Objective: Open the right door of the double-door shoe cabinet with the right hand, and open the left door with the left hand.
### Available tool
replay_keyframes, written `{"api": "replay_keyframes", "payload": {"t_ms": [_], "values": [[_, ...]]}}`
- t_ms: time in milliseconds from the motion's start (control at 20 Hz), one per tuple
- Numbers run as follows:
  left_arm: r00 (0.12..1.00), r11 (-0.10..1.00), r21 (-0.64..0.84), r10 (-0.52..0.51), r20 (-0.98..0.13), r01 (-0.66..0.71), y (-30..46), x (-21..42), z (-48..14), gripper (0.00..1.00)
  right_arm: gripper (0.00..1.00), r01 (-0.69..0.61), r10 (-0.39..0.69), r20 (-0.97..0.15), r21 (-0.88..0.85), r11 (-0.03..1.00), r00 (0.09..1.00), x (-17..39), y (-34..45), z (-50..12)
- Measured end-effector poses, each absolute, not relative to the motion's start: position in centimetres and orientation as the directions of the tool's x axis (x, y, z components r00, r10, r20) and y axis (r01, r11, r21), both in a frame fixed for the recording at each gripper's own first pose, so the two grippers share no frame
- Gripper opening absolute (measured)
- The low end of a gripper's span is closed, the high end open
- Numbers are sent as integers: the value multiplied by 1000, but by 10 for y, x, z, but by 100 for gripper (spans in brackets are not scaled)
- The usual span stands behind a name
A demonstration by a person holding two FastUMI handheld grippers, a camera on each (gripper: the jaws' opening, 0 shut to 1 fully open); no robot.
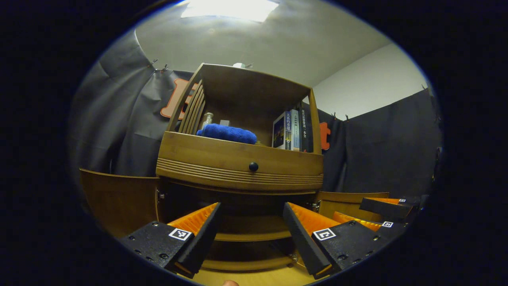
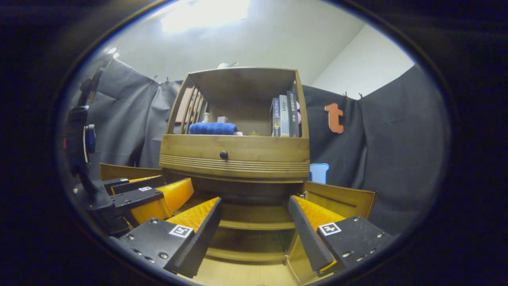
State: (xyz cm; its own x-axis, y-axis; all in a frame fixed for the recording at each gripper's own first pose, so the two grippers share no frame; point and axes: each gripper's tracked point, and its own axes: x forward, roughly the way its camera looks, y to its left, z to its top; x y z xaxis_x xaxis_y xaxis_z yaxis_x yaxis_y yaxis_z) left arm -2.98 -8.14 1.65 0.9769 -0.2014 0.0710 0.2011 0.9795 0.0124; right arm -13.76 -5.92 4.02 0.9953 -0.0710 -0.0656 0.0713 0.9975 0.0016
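Shoe cabinet (image 1: 240,167) stands ahead, left door (image 1: 119,198) and right door (image 2: 337,198) both swung out; rigid wood, so you grip edges. Left hand-held gripper (image 1: 252,238) and right hand-held gripper (image 2: 256,234) gape empty.

Shoe cabinet (image 2: 234,159) ahead of me, both doors swung out.

The left door (image 1: 119,198) stands out to the left, the right door (image 2: 341,198) to the right, shelves (image 2: 254,222) between them. Above sits a drawer (image 1: 238,165); in the open compartment over it, a towel (image 1: 227,133) lies left and books (image 1: 291,130) stand right.
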Motion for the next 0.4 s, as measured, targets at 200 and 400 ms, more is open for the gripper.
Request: {"api": "replay_keyframes", "payload": {"t_ms": [200, 400], "values": [[966, 968, 5, -250, 63, 250, -90, -32, 16, 95, 96, 107, -107, -57, -9, 994, 993, -152, -61, 48], [943, 945, 18, -328, 57, 327, -106, -37, 14, 95, 96, 172, -173, -43, -43, 984, 984, -173, -69, 56]]}}
